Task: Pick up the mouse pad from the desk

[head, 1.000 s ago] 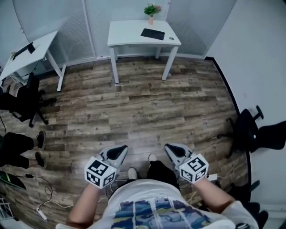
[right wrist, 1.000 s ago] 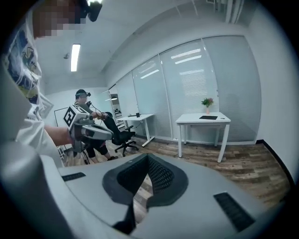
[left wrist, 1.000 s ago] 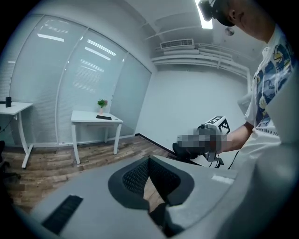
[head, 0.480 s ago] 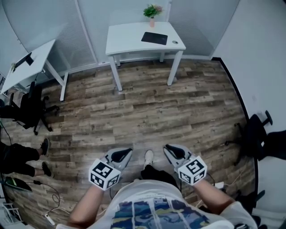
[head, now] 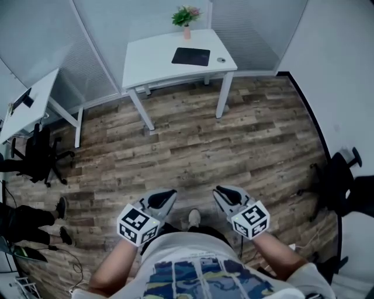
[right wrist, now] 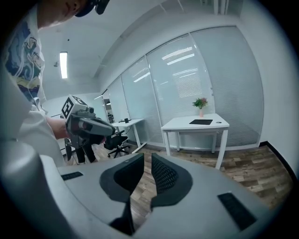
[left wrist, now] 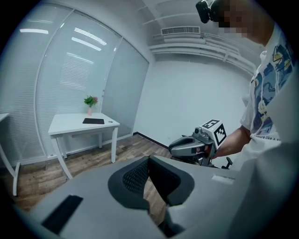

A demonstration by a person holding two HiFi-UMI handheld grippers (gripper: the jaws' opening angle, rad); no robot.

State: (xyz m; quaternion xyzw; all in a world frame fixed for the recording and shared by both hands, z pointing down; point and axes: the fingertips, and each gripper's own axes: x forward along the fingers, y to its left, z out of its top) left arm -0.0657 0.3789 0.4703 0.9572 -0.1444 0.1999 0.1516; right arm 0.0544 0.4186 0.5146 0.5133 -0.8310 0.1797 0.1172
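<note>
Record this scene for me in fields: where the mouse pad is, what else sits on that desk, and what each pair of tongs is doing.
mouse pad: lying flat on the white desk, nothing touching it
also on desk: potted plant at the back edge
floor: wood planks between person and desk
left tongs: shut, empty, far from the desk
right tongs: opening, nothing between them

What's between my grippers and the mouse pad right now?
In the head view, only bare floor separates the left gripper and right gripper from the desk carrying the mouse pad. The right one's jaws are opening, empty.
</note>
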